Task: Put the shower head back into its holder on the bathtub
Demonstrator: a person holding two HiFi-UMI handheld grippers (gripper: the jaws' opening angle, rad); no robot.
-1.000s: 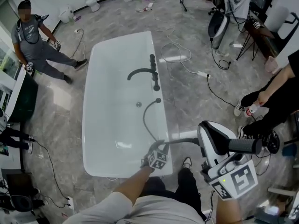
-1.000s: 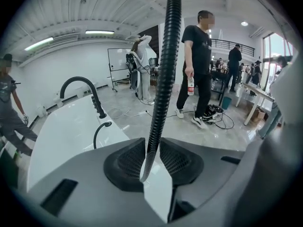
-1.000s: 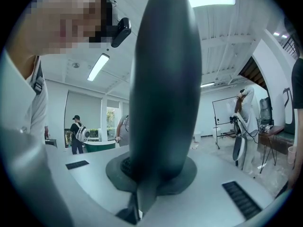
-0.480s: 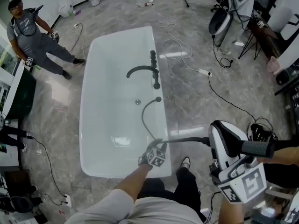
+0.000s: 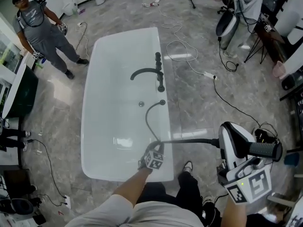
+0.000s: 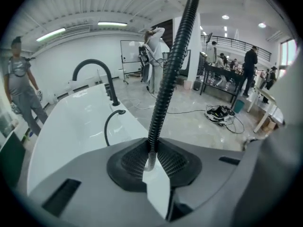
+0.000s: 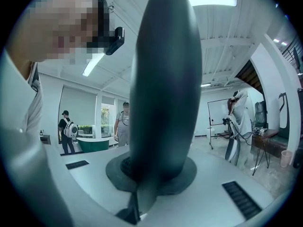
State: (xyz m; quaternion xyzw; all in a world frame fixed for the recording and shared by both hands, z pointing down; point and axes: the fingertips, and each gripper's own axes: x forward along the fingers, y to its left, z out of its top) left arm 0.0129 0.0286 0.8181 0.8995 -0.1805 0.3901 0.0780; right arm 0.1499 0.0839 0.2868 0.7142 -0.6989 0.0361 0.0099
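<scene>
The white bathtub fills the middle of the head view. Black tap fittings and a curved spout stand on its right rim. A black ribbed hose loops from the rim to my left gripper at the tub's near right corner. Its jaws have just been closing and now pinch the hose between the pads. From there the hose runs right to my right gripper, which is shut on the dark shower head. The shower head fills the right gripper view.
A person in grey stands at the far left of the tub. Loose cables trail over the marble floor to the tub's right. Stands and equipment crowd the far right. A dark cabinet sits at the left edge.
My left gripper has slid slightly down and left at the tub corner. The right gripper has carried the shower head to the right. The person in black at the right has gone from view.
</scene>
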